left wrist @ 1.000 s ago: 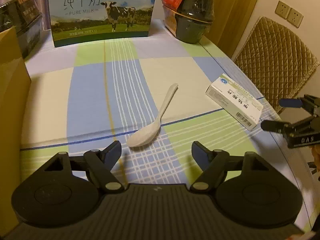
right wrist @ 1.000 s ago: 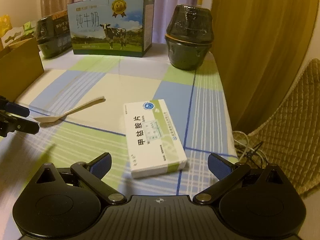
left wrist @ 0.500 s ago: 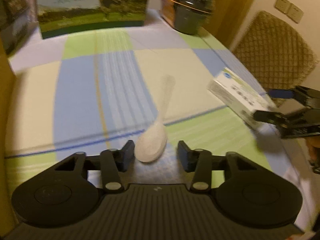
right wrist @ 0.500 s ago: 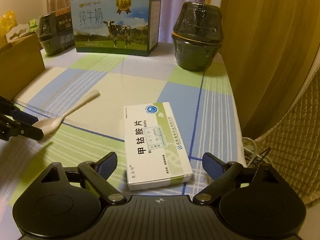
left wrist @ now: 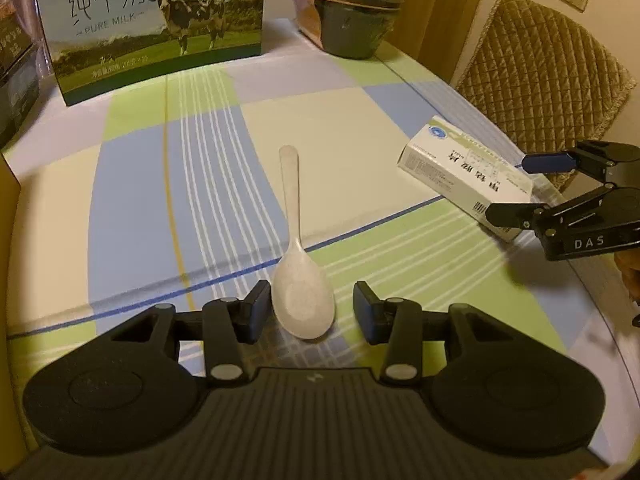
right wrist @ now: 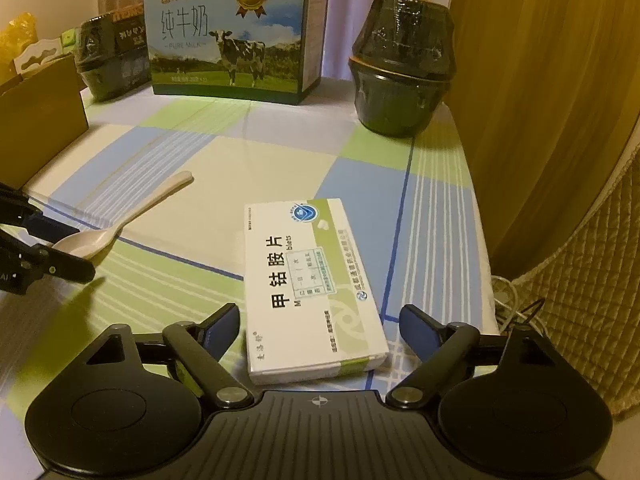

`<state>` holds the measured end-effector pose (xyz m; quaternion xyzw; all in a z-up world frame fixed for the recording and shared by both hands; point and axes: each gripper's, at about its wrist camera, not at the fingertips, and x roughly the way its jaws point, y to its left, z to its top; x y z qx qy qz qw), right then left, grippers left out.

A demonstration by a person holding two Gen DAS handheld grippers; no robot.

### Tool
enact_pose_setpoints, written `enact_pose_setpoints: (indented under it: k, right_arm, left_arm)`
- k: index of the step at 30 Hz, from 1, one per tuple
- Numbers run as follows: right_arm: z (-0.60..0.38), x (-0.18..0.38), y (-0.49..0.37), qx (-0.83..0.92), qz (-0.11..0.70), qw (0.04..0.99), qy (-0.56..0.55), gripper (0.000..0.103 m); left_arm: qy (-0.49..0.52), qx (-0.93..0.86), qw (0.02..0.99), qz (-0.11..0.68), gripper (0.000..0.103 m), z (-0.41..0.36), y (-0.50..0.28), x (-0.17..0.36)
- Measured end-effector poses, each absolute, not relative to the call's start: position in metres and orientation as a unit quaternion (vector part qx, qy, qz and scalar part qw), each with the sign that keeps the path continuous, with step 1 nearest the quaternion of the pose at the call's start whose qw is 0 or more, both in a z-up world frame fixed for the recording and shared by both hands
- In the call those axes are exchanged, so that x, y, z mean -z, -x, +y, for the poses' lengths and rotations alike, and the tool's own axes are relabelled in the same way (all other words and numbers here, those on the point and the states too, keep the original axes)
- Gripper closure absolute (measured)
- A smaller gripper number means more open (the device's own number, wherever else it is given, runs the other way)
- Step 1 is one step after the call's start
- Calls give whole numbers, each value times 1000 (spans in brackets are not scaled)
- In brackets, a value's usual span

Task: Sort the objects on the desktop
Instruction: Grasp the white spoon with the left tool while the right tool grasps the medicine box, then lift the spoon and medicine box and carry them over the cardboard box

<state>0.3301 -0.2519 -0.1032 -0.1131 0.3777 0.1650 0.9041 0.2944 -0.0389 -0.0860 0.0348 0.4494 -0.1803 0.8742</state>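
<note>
My left jaws (left wrist: 307,308), narrow, bracket the spoon (left wrist: 301,280) bowl untouched, and my closing right jaws (right wrist: 318,330) could skid the medicine box (right wrist: 310,286) off the counter's right edge.

At the upper left of the right wrist view, the milk carton (right wrist: 236,36) reads "纯牛奶" over "PURE MILK", and its gold medal shows "3.6". The white medicine box (right wrist: 312,280) at lower centre bears "甲钴胺片" in large black characters; its smaller print is illegible. In the left wrist view, the right gripper (left wrist: 516,188) at the right edge carries "DAS".
</note>
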Motion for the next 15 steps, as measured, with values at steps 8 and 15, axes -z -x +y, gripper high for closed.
enact_pose_setpoints:
  k: [8, 15]
  right_arm:
    - [-248, 103, -318, -145, 391, 904, 91, 32]
    - [-236, 95, -247, -122, 418, 900, 30, 32]
  left_arm:
    - [-74, 159, 883, 436, 75, -46, -286, 89]
    - [-72, 172, 876, 445, 75, -48, -243, 83]
